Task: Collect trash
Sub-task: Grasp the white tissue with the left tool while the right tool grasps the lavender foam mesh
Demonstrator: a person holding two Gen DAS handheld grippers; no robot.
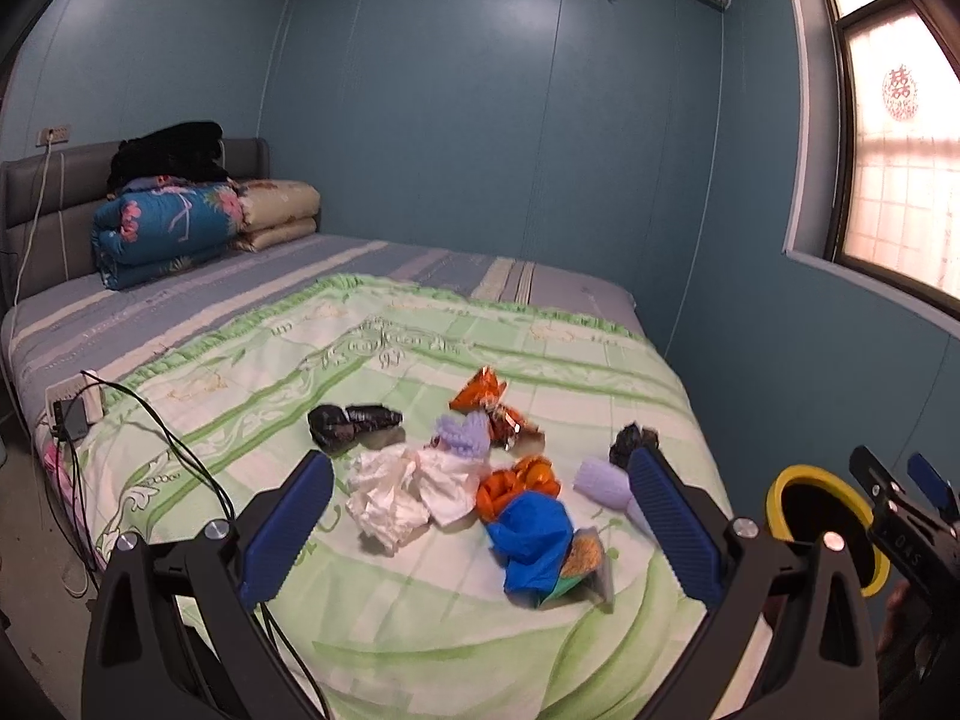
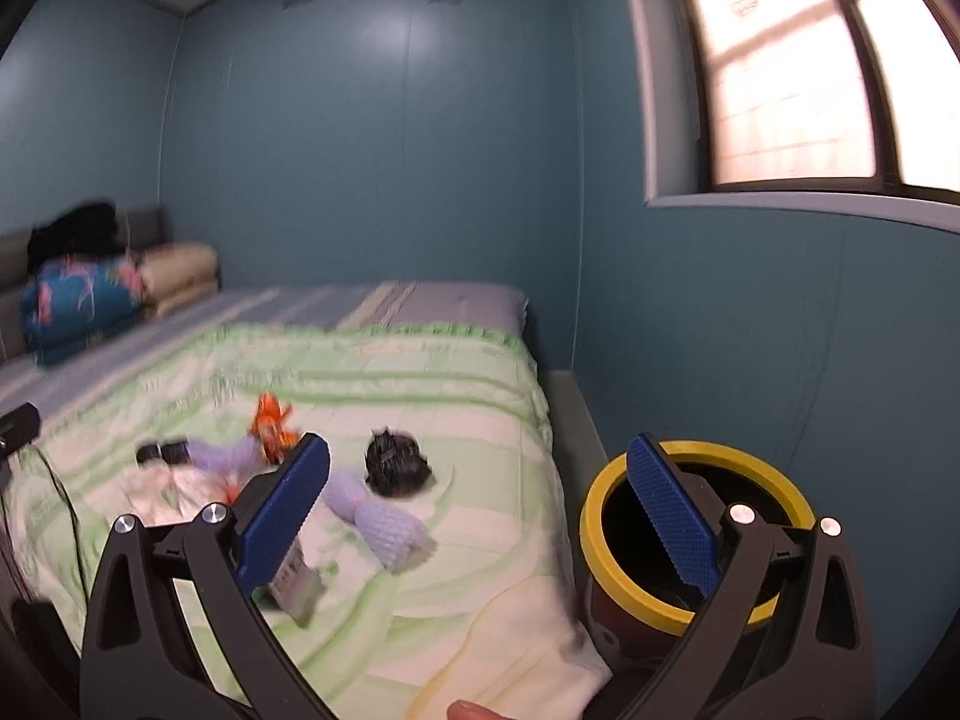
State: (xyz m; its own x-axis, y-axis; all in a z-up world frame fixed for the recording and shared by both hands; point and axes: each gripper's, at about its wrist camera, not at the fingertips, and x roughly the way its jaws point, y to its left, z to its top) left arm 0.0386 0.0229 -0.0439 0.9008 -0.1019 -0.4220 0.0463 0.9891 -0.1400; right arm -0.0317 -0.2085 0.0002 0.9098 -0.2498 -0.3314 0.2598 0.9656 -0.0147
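A heap of trash lies on the green bedspread (image 1: 420, 630): crumpled white paper (image 1: 402, 498), a blue plastic bag (image 1: 531, 534), orange wrappers (image 1: 519, 480), an orange snack packet (image 1: 486, 390), a black bag (image 1: 348, 423), purple foam nets (image 1: 465, 435) and a black crumpled lump (image 1: 633, 441). My left gripper (image 1: 480, 456) hovers open in front of the heap, holding nothing. A yellow-rimmed black bin (image 2: 600, 516) stands beside the bed's right edge. My right gripper (image 2: 478, 444) is open and empty, its right finger over the bin's mouth. The black lump (image 2: 396, 465) and a purple net (image 2: 384, 525) lie between its fingers.
Folded quilts (image 1: 168, 228) are stacked against the grey headboard (image 1: 36, 204). A power strip (image 1: 78, 402) with a black cable (image 1: 180, 450) sits at the bed's left edge. A blue wall and a window (image 2: 810, 78) close in the right side. A person's fingertip (image 2: 474, 708) shows at the bottom.
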